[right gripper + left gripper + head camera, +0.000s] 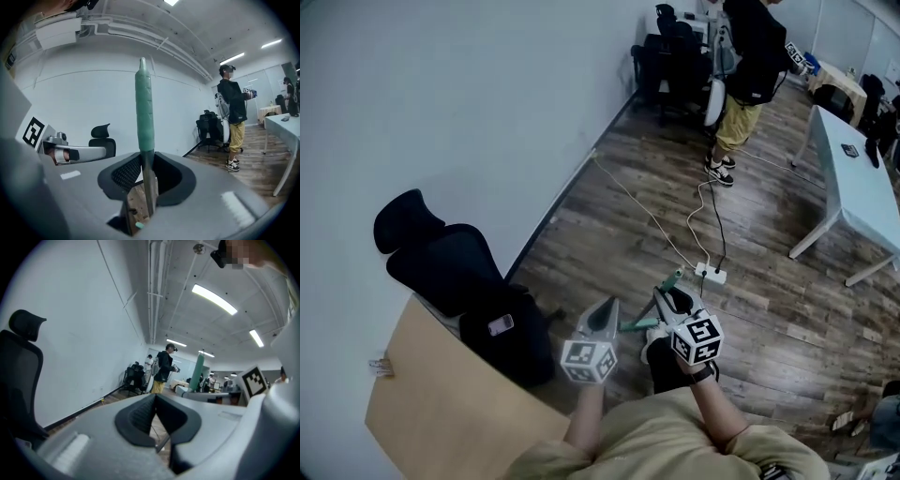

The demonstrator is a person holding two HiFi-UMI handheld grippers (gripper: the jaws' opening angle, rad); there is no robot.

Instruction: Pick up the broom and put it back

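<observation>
The right gripper (147, 176) has its jaws pinched tight on the broom (143, 108), holding its stick upright, probably to carry it back. The left gripper (154, 401) has its jaws closed on nothing, as one hand seems enough.

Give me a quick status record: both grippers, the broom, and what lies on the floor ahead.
left gripper: shut, nothing between its jaws
right gripper: shut on the broom
broom: green-gripped metal broom handle, upright between the jaws; head not in view
floor ahead: white power strip with cables on dark wood planks
by the wall, left: black office chair
further off: standing person in black top, white table
</observation>
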